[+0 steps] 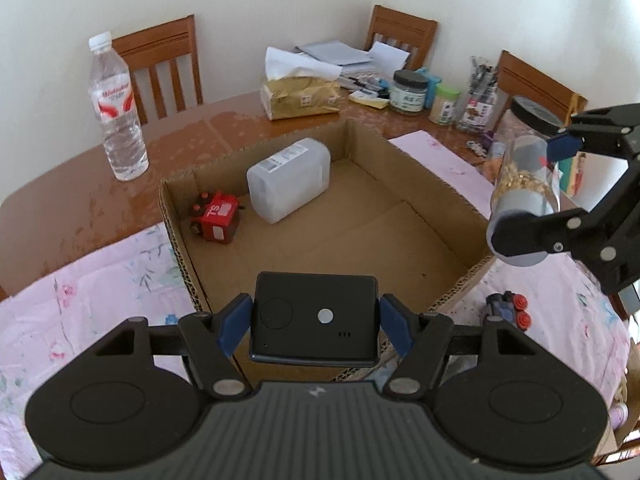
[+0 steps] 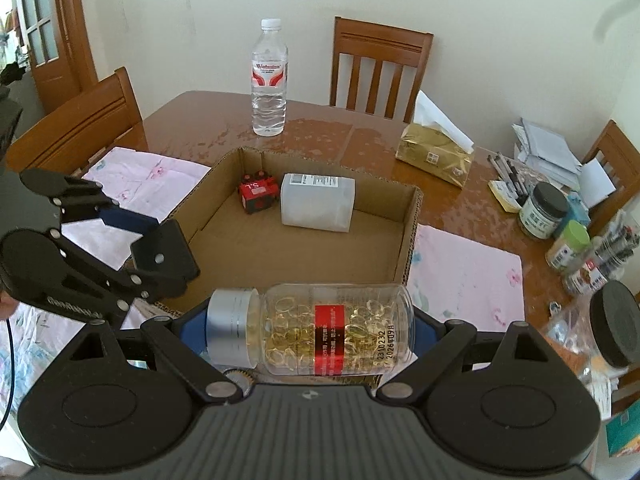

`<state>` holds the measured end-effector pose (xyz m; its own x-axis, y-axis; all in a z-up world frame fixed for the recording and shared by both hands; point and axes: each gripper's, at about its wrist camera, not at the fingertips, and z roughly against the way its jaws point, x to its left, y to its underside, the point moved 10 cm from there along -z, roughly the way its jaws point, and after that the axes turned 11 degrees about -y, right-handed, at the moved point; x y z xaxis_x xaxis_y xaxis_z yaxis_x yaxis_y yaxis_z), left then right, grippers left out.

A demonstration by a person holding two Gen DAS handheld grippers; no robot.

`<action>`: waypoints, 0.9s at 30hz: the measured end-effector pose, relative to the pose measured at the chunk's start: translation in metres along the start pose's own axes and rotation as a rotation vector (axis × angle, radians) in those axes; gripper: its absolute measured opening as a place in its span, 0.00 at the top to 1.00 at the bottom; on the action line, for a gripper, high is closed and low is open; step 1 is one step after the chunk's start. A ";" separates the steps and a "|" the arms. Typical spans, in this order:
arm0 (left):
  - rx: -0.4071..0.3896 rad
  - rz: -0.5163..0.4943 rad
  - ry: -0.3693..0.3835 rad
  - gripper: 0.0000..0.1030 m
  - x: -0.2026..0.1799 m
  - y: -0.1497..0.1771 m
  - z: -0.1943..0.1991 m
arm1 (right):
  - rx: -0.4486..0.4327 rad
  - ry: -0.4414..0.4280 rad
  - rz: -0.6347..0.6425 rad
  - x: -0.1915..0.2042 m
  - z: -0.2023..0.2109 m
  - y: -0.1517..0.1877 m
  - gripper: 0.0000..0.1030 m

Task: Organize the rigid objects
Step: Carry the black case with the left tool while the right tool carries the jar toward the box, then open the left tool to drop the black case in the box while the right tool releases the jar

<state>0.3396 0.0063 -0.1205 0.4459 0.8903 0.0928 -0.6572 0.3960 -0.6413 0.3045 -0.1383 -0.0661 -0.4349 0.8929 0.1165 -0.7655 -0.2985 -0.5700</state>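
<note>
My left gripper (image 1: 315, 322) is shut on a flat black device (image 1: 314, 316), held across its short ends above the near wall of the open cardboard box (image 1: 420, 168). The same gripper (image 2: 148, 236) and the black device (image 2: 166, 252) show at the left of the right wrist view. My right gripper (image 2: 310, 330) is shut on a clear capsule bottle (image 2: 332, 330) with a silver cap and red label, lying sideways between the pads, over the box's near edge (image 2: 412, 240). From the left wrist view that bottle (image 1: 520, 196) hangs at the box's right side. Inside lie a red toy car (image 1: 214, 220) and a translucent white container (image 1: 288, 180).
A water bottle (image 1: 116, 108) stands beyond the box. A tissue pack (image 1: 300, 96), jars (image 1: 408, 92), pens and papers crowd the far right of the wooden table (image 1: 72, 184). Pink floral cloth (image 1: 88, 300) lies under the box. A small dark toy with red wheels (image 1: 506, 308) rests right of the box. Chairs ring the table.
</note>
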 end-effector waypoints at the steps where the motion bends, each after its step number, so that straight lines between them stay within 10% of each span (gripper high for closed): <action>1: 0.002 0.009 -0.010 0.33 0.000 0.000 -0.003 | 0.004 -0.005 0.005 -0.001 -0.003 -0.001 0.07; 11: -0.039 0.146 -0.168 0.32 0.017 -0.006 -0.019 | 0.032 -0.056 0.048 -0.007 -0.022 -0.006 0.07; 19: -0.082 0.244 -0.247 0.06 0.031 -0.014 -0.006 | 0.046 -0.082 0.069 -0.013 -0.042 -0.015 0.07; 27: -0.126 0.249 -0.355 0.04 0.030 -0.002 0.035 | 0.044 -0.099 0.079 -0.023 -0.063 -0.036 0.07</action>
<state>0.3335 0.0404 -0.0900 0.0334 0.9856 0.1656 -0.6293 0.1495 -0.7626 0.3717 -0.1272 -0.0998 -0.5376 0.8291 0.1534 -0.7460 -0.3829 -0.5448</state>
